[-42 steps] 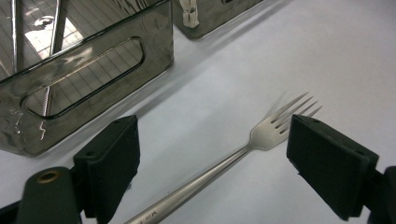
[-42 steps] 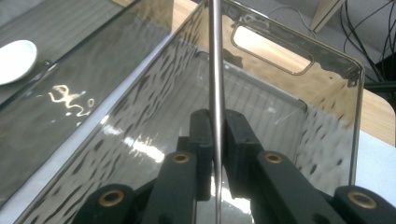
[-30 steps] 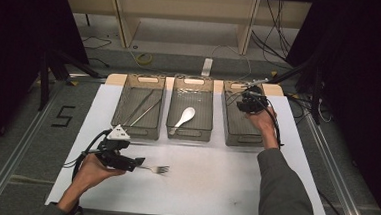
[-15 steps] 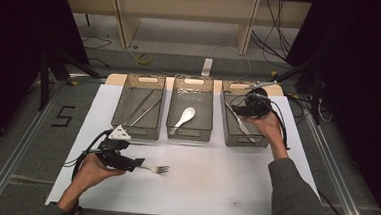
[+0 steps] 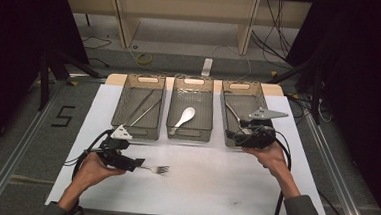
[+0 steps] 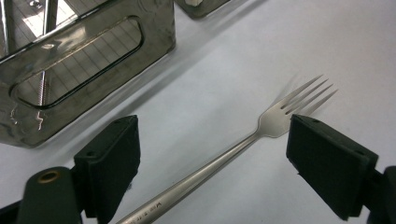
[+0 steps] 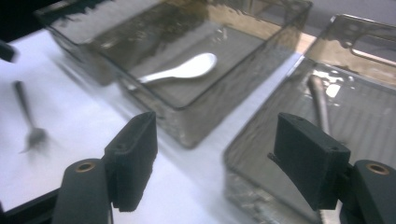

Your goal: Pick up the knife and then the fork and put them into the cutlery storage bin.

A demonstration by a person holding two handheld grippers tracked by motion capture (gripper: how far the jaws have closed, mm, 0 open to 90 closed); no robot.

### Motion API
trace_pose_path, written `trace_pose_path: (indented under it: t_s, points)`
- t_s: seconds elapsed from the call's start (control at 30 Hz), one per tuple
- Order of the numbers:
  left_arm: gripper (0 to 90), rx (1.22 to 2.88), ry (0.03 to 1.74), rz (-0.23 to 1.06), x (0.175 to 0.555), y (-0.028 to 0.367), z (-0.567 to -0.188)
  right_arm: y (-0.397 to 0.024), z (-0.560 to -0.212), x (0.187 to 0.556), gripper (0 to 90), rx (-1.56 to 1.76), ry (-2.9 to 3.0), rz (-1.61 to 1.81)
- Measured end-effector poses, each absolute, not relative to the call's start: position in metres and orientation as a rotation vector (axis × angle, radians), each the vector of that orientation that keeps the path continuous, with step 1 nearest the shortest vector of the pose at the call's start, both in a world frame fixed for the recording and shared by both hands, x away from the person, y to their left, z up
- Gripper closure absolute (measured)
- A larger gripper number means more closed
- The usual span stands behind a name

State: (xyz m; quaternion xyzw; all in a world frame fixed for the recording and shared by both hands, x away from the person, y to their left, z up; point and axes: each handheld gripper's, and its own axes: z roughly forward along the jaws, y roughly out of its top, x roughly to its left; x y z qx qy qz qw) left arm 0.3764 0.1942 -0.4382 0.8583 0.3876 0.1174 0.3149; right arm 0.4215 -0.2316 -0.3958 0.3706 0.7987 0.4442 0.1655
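Note:
A metal fork [image 5: 157,169] [image 6: 275,123] lies flat on the white table top, tines pointing right in the high view. My left gripper [image 5: 137,163] [image 6: 215,140] is low over it and open; the handle runs between the jaws and neither pad touches it. My right gripper [image 5: 239,133] [image 7: 219,140] hovers at the near end of the right bin [image 5: 242,85]. Its jaws have just been opening and hold nothing. A metal utensil [image 5: 232,111] [image 7: 320,100] lies inside that bin.
Three clear bins stand in a row at the back of the table. The left bin [image 5: 137,132] holds long thin metal pieces [image 5: 143,109]. The middle bin [image 5: 189,136] holds a white spoon [image 5: 184,118] [image 7: 182,70]. The fork [image 7: 32,133] appears blurred in the right gripper view.
My right hand has drawn back from the far part of the right bin to its near end, and its jaws have spread. The left hand and fork have stayed put.

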Motion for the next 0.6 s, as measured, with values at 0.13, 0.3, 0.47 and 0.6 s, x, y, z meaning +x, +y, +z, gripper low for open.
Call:
trace_pose_path:
  t_s: [0.13,0.3,0.47,0.6]
  points:
    - [17.1,2.303,1.010,0.289,0.379,0.192,-0.441,-0.233,-0.396,0.402,31.1,1.012,2.256,1.306]
    - [17.0,2.356,1.014,0.257,0.381,0.188,-0.445,-0.240,-0.402,0.385,31.0,1.016,2.233,1.329]
    - [17.4,2.402,1.010,0.251,0.384,0.188,-0.448,-0.243,-0.415,0.369,29.3,1.033,2.209,1.330]
    - [19.9,2.436,0.994,0.257,0.385,0.186,-0.451,-0.241,-0.421,0.358,29.3,1.042,2.202,1.363]
